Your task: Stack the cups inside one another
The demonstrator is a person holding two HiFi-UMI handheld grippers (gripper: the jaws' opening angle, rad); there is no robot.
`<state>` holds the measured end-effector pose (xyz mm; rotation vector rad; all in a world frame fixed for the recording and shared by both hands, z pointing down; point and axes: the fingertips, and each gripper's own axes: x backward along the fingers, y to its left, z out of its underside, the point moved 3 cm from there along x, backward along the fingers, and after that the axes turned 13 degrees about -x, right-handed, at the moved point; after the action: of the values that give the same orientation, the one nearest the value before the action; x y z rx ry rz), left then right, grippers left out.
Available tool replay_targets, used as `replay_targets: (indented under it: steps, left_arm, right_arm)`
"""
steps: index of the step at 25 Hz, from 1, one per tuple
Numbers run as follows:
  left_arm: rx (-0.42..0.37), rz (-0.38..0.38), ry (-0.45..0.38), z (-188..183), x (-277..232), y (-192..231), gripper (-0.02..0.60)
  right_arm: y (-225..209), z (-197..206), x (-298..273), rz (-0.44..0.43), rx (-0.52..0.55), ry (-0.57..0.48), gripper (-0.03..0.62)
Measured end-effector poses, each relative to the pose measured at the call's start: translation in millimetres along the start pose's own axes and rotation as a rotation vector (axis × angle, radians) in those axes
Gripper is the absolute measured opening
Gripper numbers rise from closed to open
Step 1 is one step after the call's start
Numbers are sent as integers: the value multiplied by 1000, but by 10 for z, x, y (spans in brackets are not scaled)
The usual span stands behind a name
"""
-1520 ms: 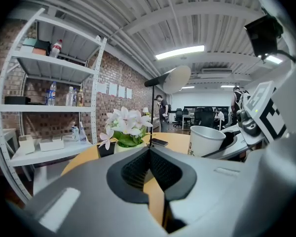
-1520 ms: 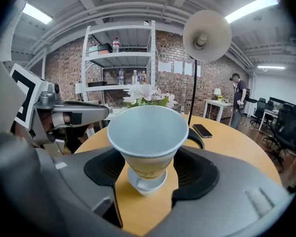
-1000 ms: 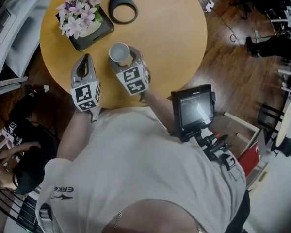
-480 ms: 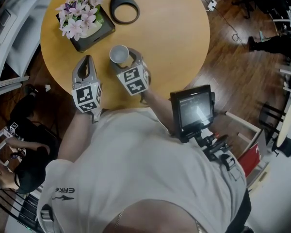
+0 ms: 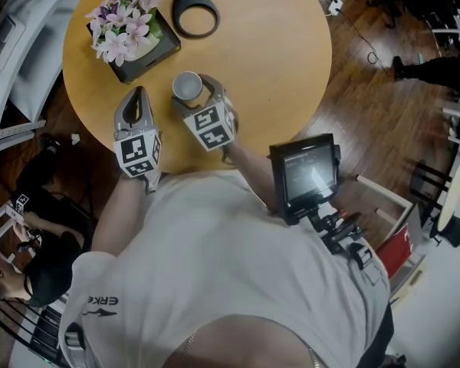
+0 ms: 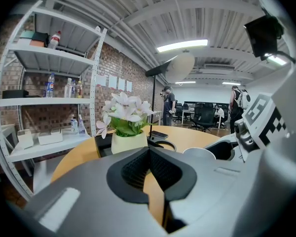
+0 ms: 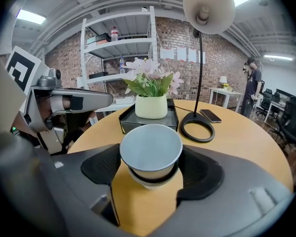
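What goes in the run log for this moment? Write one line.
stage: white paper cups nested, on round wooden table | right gripper: jaws around cups, contact unclear | left gripper: shut, empty, beside cups

Left gripper: jaws pressed together, nothing between them, pointing forward.
Right gripper: jaws spread apart, angled forward-left, just beside left gripper.
Arms: both forearms reach forward, close together.
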<state>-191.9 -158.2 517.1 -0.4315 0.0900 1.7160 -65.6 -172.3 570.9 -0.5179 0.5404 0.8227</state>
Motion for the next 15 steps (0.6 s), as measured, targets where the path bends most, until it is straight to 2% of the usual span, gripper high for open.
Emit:
replay_targets:
  steps: [15]
  left_arm:
    - [-5,11,-12,-42,-35,-24,2]
  right_arm:
    - [-62,-112,58,22,12,-38,387]
